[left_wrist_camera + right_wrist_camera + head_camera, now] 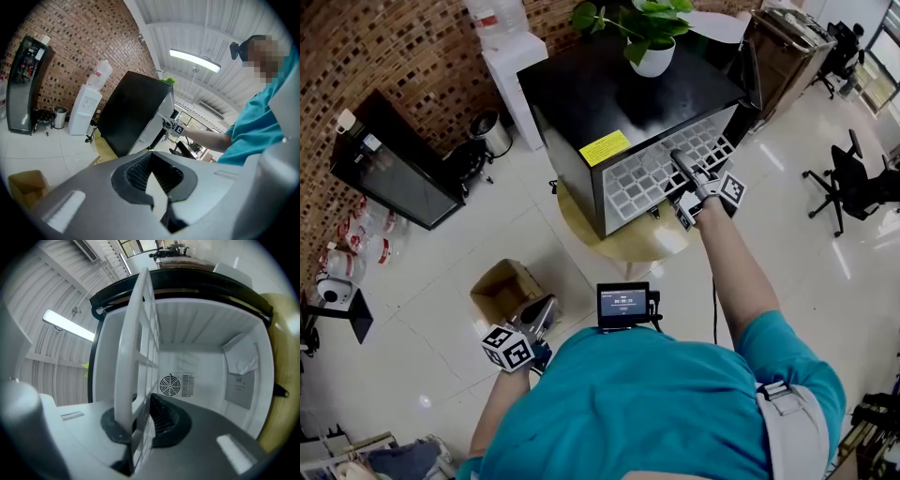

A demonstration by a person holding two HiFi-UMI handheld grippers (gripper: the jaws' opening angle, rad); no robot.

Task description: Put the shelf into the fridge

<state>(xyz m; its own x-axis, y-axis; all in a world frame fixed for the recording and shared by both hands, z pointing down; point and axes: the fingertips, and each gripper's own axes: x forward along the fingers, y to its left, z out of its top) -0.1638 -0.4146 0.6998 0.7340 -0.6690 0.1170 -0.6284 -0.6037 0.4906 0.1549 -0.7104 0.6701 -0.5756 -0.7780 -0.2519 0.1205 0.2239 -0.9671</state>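
Observation:
A black mini fridge [619, 94] stands on a round wooden table [628, 246] with its open front toward me. The white grid shelf [652, 173] is held flat against that opening. My right gripper [682, 176] is shut on the shelf's near edge. In the right gripper view the shelf [136, 348] runs edge-on from between the jaws of that gripper [139, 416] into the white fridge interior [201, 357], which has a fan grille at the back. My left gripper [542, 317] hangs low by my side, shut [152, 169] and holding nothing; its view shows the fridge [131, 112] from the side.
A potted plant [652, 37] sits on top of the fridge. An open cardboard box [502, 291] lies on the floor near my left gripper. A water dispenser [511, 66], a small bin [492, 133] and a black drinks cooler [389, 164] line the brick wall. An office chair [853, 178] stands right.

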